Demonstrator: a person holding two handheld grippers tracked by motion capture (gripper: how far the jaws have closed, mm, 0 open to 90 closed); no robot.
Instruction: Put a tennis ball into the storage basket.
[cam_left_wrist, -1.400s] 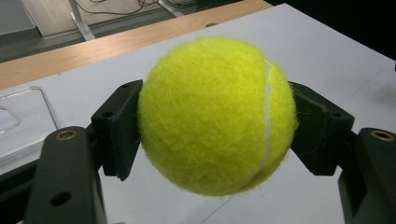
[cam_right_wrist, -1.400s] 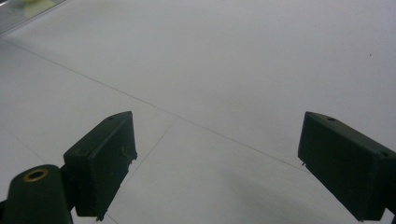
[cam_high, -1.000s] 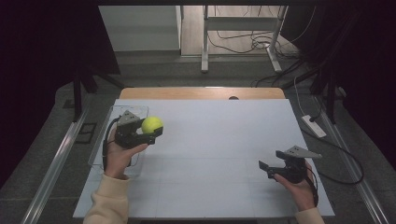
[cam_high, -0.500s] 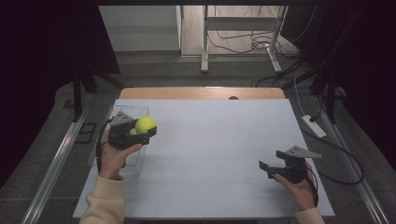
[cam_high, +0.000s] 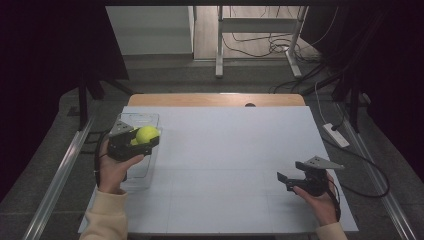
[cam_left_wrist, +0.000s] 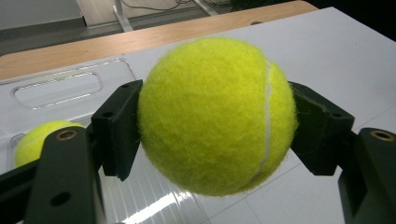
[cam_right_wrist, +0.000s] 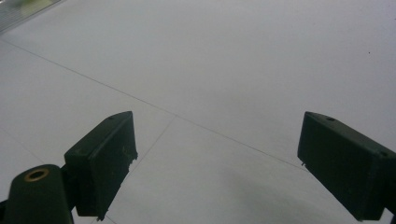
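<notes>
The fuzzy yellow tennis ball (cam_high: 147, 133) has moved left, over the clear plastic tray (cam_high: 145, 172) at the table's left, squeezed in the left gripper (cam_high: 141, 140). It looks light and springy; hold its round sides. The right gripper (cam_high: 287, 181) waits wide open, near right.

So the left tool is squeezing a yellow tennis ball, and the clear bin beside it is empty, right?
Not quite. The left tool does grip the tennis ball, but the clear bin is not empty: the left gripper view shows a second ball lying in it.
</notes>
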